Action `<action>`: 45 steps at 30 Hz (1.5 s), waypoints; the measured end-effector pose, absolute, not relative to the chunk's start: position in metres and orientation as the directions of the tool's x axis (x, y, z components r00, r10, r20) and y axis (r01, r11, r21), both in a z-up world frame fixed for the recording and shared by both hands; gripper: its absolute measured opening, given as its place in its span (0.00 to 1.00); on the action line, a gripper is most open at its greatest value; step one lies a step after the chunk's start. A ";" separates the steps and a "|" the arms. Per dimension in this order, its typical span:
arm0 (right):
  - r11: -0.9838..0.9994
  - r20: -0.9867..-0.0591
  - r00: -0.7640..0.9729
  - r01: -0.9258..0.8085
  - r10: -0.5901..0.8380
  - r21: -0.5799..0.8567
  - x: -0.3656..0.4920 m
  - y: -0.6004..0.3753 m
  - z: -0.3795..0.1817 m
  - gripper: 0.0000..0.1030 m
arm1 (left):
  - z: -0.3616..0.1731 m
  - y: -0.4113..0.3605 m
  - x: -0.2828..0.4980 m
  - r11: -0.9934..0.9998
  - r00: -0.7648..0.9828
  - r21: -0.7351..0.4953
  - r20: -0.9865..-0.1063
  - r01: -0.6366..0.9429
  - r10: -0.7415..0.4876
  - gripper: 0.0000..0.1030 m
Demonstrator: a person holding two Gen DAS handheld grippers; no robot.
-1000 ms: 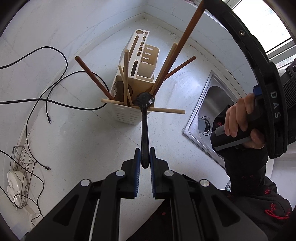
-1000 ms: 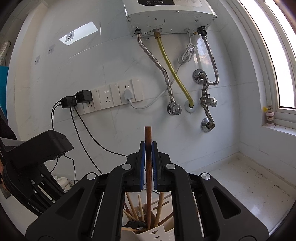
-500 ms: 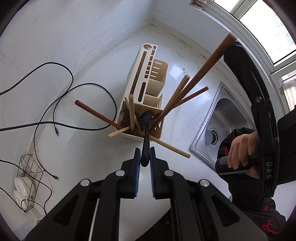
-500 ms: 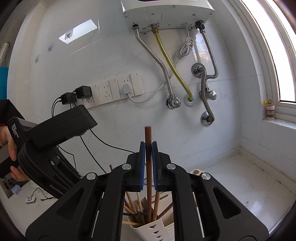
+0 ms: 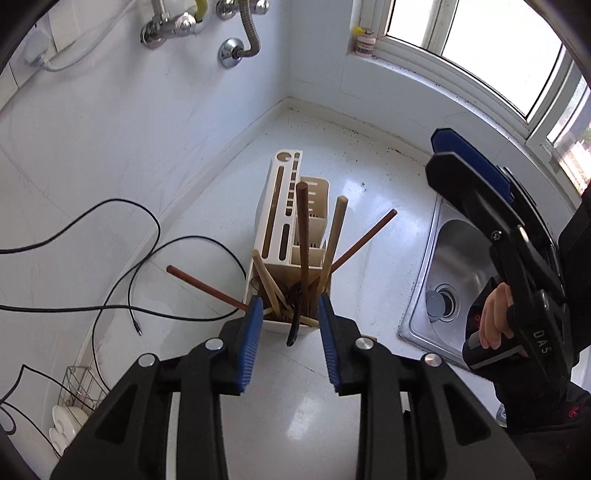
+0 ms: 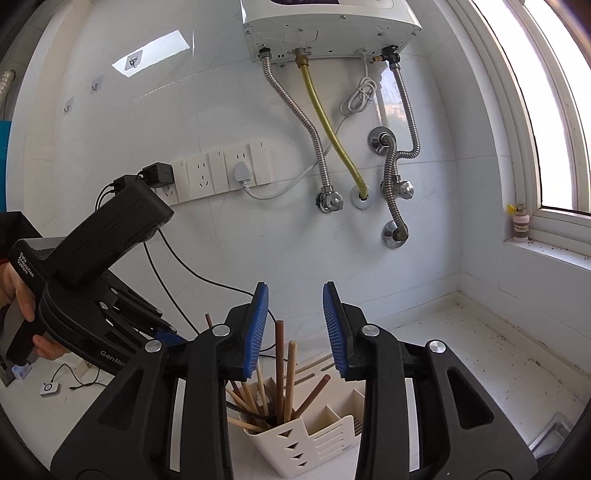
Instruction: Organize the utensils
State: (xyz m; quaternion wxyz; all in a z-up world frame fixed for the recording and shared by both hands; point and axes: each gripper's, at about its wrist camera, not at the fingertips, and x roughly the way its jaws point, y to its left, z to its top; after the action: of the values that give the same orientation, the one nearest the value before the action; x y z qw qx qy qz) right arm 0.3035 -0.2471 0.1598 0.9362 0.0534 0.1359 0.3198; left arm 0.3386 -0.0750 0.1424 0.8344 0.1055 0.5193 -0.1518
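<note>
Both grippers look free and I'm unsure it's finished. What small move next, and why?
Probably lift both away. The left gripper and right gripper are open, and the black ladle and dark stick stand in the holder.

White countertop [image 5: 288, 398] carries the utensil holder [image 5: 291, 236] at centre, black cables [image 5: 147, 258] at nine o'clock, sink [image 5: 454, 280] at three.

The white tabletop [image 5: 303, 387] meets a white wall [image 6: 221, 92] in the far corner. On the wall hang a water heater [image 6: 328, 26], metal hoses [image 6: 295, 107] and a row of sockets [image 6: 218, 173]. At the right, a bright window [image 6: 561, 110] and a steel sink [image 5: 458, 266].
</note>
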 end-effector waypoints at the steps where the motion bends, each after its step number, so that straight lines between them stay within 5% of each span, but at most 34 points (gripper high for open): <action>1: 0.794 -0.223 0.762 -0.579 0.608 0.185 0.302 -0.248 0.160 0.32 | 0.147 -0.073 0.335 0.930 0.442 0.022 -0.884 0.368 -0.154 0.36; 14: 0.840 -0.263 0.800 -0.531 0.539 0.110 0.266 -0.248 0.170 0.92 | 0.182 -0.027 0.275 0.939 0.779 0.072 -0.582 0.336 -0.234 0.88; 17: 0.845 -0.280 0.799 -0.524 0.532 0.107 0.260 -0.248 0.165 0.92 | 0.174 -0.022 0.265 0.942 0.818 0.083 -0.524 0.324 -0.235 0.95; 30: 0.856 -0.405 0.769 -0.512 0.495 0.075 0.249 -0.235 0.129 0.92 | 0.099 -0.013 0.249 0.961 0.848 0.001 -0.471 0.276 -0.243 0.95; 45: 0.877 -0.404 0.789 -0.473 0.463 0.082 0.209 -0.235 0.091 0.92 | 0.038 -0.014 0.214 0.987 0.871 -0.019 -0.468 0.157 -0.147 0.95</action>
State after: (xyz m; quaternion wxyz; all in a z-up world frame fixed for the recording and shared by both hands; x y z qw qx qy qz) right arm 0.2092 -0.2352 0.0909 0.9457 -0.0119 0.2103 0.2476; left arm 0.2144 -0.0141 0.0384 0.9673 0.0100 0.2412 -0.0785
